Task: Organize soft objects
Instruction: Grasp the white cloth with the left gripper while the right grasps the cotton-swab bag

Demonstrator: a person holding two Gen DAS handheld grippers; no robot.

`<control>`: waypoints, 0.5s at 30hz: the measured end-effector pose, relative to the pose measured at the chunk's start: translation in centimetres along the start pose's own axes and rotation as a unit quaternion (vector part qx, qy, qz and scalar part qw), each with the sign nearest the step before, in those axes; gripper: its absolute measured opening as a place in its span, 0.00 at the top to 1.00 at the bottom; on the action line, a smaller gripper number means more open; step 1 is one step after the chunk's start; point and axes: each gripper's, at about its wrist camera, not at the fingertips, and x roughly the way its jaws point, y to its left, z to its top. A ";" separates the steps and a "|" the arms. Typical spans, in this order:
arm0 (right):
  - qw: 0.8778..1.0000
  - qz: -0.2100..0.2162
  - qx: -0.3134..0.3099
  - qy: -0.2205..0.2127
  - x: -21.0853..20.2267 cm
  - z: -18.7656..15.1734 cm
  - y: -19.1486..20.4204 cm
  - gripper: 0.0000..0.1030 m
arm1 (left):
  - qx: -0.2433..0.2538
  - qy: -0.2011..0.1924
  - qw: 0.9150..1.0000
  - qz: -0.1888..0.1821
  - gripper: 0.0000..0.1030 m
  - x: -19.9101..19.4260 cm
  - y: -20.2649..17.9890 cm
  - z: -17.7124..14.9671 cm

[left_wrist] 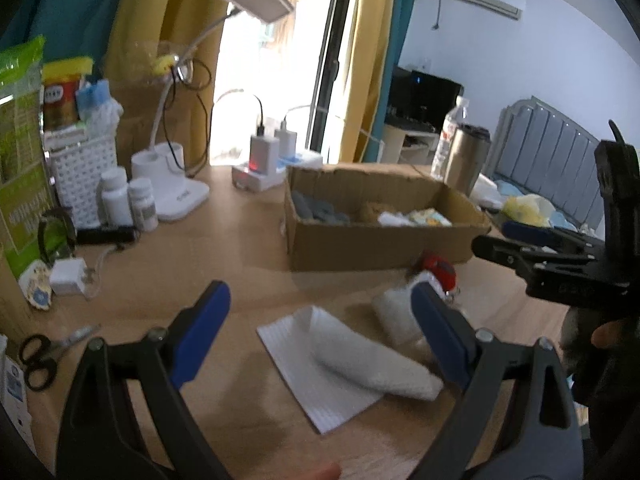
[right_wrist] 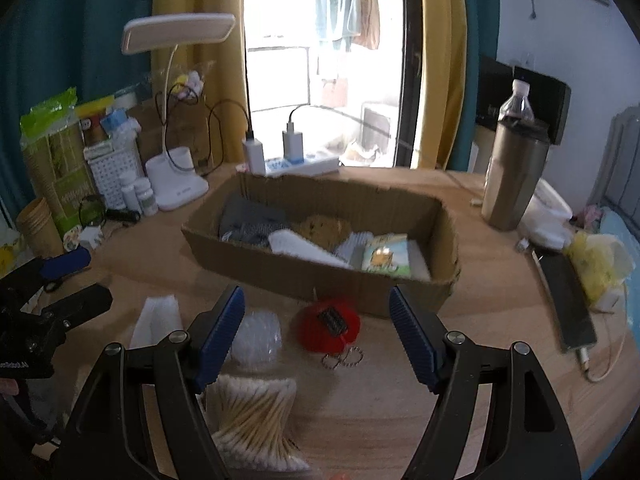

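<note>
An open cardboard box (left_wrist: 372, 246) (right_wrist: 304, 276) stands mid-table with grey cloth, a brown plush, white pieces and a small printed pack inside. In front of it lie a white foam sheet (left_wrist: 340, 356) (right_wrist: 154, 320), a bubble-wrap piece (right_wrist: 256, 338) (left_wrist: 394, 314), a red plush keychain (right_wrist: 330, 322) (left_wrist: 440, 270) and a bag of cotton swabs (right_wrist: 256, 420). My left gripper (left_wrist: 320, 340) is open over the foam sheet. My right gripper (right_wrist: 316, 336) is open, above the keychain and bubble wrap. Each gripper shows at the edge of the other's view.
A desk lamp (right_wrist: 176, 184), pill bottles (left_wrist: 128, 200), a white basket (left_wrist: 80, 176), a power strip with chargers (right_wrist: 296, 160) and scissors (left_wrist: 44, 354) crowd the left and back. A steel tumbler (right_wrist: 512, 176), water bottle (right_wrist: 516, 100), phone (right_wrist: 568, 304) and yellow bag (right_wrist: 600, 264) sit right.
</note>
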 end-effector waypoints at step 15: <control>0.998 0.043 -0.005 0.053 1.0 -4.9 2.3 0.25 | 0.003 0.032 0.999 -0.002 0.10 0.9 -0.8 -1.9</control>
